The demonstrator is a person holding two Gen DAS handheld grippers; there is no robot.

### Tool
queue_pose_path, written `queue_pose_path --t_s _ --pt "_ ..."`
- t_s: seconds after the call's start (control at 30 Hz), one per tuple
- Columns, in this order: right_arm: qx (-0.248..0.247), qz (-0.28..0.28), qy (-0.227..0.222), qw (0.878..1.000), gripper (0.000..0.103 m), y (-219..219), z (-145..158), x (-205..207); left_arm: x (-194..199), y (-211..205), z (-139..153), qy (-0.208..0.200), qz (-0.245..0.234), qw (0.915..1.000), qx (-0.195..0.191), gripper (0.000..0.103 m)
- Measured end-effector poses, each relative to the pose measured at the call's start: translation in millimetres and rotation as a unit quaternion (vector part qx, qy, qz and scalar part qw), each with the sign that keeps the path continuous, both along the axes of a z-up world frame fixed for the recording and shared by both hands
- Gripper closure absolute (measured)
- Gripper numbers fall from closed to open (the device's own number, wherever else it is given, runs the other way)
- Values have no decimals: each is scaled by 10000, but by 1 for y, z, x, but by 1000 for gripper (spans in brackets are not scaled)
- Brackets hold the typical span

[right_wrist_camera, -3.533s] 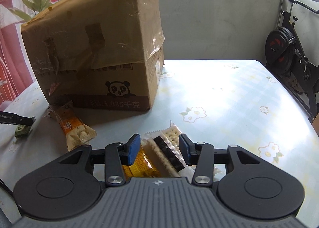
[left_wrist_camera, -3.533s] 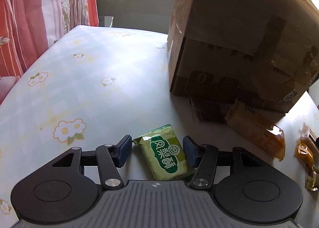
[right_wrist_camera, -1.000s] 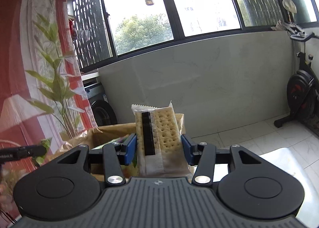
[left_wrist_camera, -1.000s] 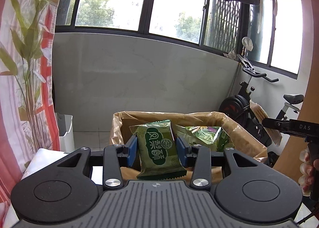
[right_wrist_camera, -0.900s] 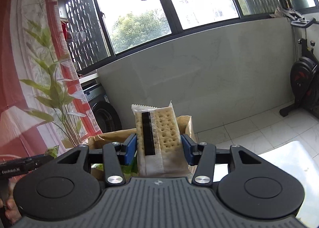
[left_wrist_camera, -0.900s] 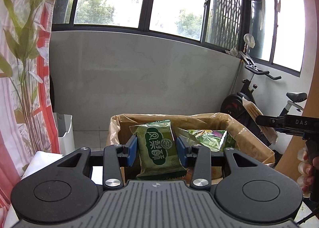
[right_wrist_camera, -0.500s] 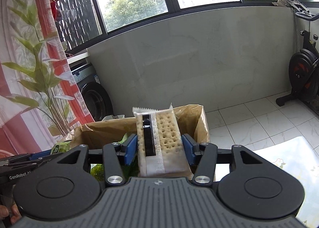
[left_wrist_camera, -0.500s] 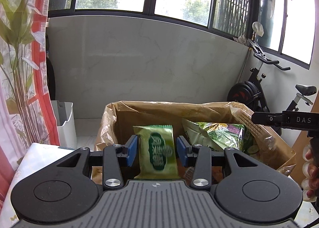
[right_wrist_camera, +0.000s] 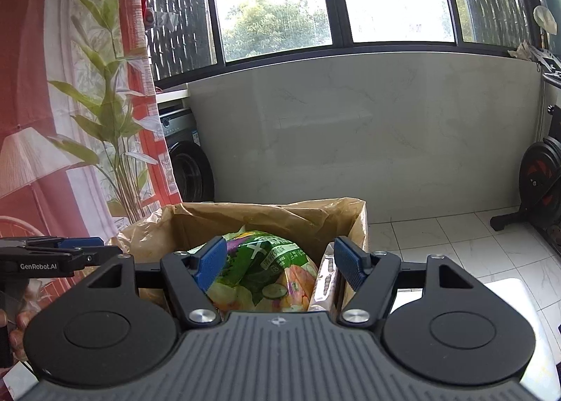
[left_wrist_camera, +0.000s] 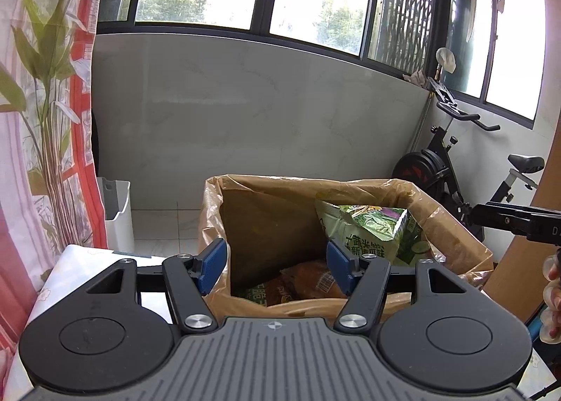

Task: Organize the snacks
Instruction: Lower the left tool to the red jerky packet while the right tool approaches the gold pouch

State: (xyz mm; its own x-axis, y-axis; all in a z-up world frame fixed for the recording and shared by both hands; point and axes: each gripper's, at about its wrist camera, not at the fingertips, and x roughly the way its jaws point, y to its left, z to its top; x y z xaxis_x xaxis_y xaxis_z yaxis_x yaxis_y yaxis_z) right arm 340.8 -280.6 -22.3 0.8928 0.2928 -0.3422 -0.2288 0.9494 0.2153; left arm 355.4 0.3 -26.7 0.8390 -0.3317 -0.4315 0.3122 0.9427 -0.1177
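With both the left claw (left_wrist_camera: 275, 264) and the right claw (right_wrist_camera: 278, 262) opening and nothing gripped, snacks (right_wrist_camera: 263, 269) piled high inside the cardboard box (left_wrist_camera: 266, 222) could be snagged and spilled if the claws are lowered carelessly.

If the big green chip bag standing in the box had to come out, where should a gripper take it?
Probably by the crimped top edge of the green chip bag, coming straight down from above. It stands upright against the cardboard box wall, so only its flat top seal sits clear.
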Motion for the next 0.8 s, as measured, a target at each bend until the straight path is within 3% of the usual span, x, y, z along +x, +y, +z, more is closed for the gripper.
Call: queue_pose_path --t_s 0.33,0.53,0.8 --pt "-33 66 -285 9996 32 -10 -16 -70 -62 23 -9 105 6 9999 -134 37" --pt "565 -189 223 9980 32 -31 -54 -105 -84 21 -40 333 38 9993 -155 37" --pt "-184 -217 1178 9926 32 -18 -117 -133 -95 15 -79 771 210 9967 -128 38"
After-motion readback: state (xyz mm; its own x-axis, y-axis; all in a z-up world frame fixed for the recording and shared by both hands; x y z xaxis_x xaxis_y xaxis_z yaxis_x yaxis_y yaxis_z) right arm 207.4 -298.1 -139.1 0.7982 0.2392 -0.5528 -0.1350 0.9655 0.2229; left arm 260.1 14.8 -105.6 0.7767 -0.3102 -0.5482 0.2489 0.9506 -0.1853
